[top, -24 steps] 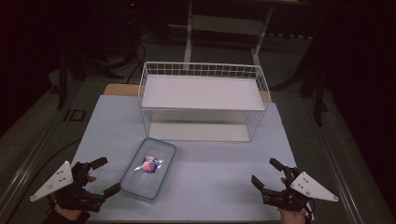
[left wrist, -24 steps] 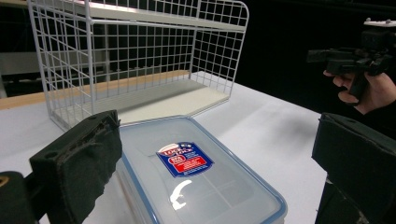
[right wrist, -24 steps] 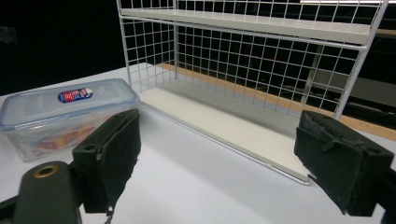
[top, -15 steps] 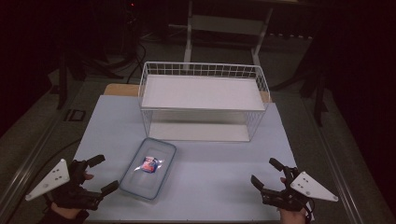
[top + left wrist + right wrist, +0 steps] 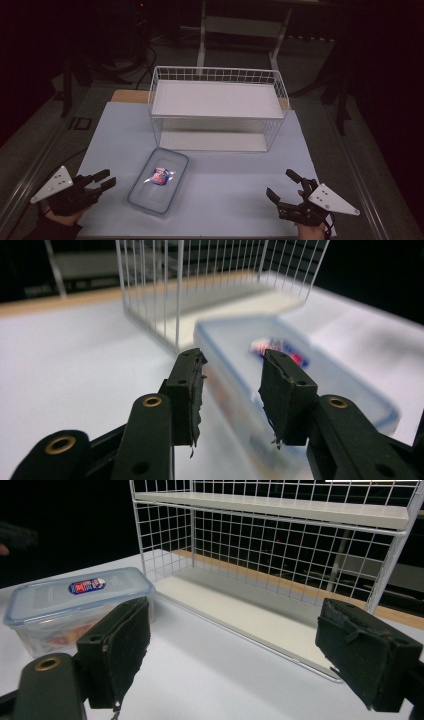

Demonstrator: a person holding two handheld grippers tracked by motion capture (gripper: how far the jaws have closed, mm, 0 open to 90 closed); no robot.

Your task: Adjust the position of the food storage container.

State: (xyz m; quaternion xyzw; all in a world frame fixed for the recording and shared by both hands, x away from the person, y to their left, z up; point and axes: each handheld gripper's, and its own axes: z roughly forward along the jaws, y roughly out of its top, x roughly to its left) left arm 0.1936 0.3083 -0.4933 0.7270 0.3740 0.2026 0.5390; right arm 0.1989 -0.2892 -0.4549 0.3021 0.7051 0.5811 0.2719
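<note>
While both tools hover low over the counter (image 5: 225, 175), the left tool (image 5: 102, 179) is narrowly parted beside the lidded box (image 5: 159, 179), and the right tool (image 5: 284, 186) is spread wide, well apart from it.

Clear lidded container (image 5: 158, 187) flat on table, before wire rack (image 5: 218, 107)

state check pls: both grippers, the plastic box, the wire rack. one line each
Left hand-held gripper: open, narrow gap, nothing held, beside the box.
Right hand-held gripper: open wide, nothing held.
Plastic box: lid on, flat on the table, untouched.
Wire rack: upright, both shelves bare.
</note>
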